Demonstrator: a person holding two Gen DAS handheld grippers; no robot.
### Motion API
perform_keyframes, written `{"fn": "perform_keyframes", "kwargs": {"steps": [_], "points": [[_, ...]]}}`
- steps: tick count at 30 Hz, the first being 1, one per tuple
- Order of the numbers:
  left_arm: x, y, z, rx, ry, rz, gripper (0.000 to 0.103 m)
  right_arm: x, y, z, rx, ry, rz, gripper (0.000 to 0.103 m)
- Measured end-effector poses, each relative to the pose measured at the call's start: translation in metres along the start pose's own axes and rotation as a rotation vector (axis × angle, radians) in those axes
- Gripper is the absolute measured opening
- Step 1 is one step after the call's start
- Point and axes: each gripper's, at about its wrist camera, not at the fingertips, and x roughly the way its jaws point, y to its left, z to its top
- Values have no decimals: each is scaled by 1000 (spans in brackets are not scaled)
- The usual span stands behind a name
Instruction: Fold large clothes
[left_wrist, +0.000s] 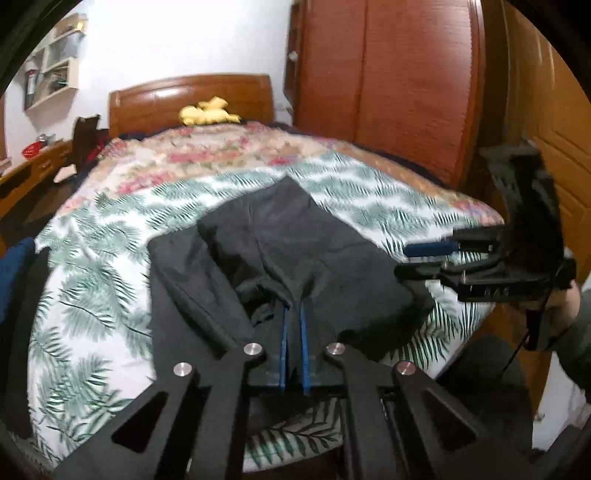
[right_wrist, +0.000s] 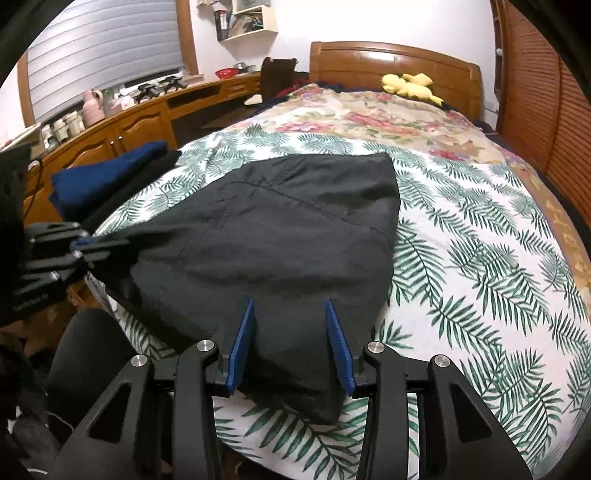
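- Now the black garment (right_wrist: 280, 229) lies partly folded on the leaf-print sheet (right_wrist: 480, 266) of the bed.
- Left tongs (left_wrist: 294, 314) are pinched tight on a bunched fold of it.
- Right tongs (right_wrist: 290, 306) stand partly apart over its near edge, pads not pressing the cloth.
- Folded blue clothes (right_wrist: 107, 177) sit beside it.

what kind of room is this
A bedroom, most likely: a bed with a wooden headboard and leaf-print cover, a tall wooden wardrobe beside it, and a built-in desk under the window.
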Motion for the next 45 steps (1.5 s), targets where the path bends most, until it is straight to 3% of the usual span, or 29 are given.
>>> {"fn": "perform_keyframes", "kwargs": {"steps": [5,10,15,19,24,28,31,38,45], "points": [[-27,46,1,-81,-48,59,4,2,13,15,-23,-16,24,40],[-36,75,-24,-134,-25,86,4,12,35,25,-61,-20,56,40],[-24,76,-53,-154,21,96,4,33,46,18,-96,31,50,41],[-11,80,-67,-180,55,86,4,52,39,4,-68,66,55,47],[-5,77,-69,-168,70,102,4,57,37,-2,-72,76,57,48],[-5,76,-68,-161,71,103,4,47,36,12,-84,69,54,48],[-5,77,-68,-170,72,103,4,45,27,27,-103,27,25,48],[-4,77,-67,-166,75,105,4,94,-18,72,-63,46,-16,48],[-2,80,-68,-172,81,99,4,155,-66,114,48,132,-27,51]]}}
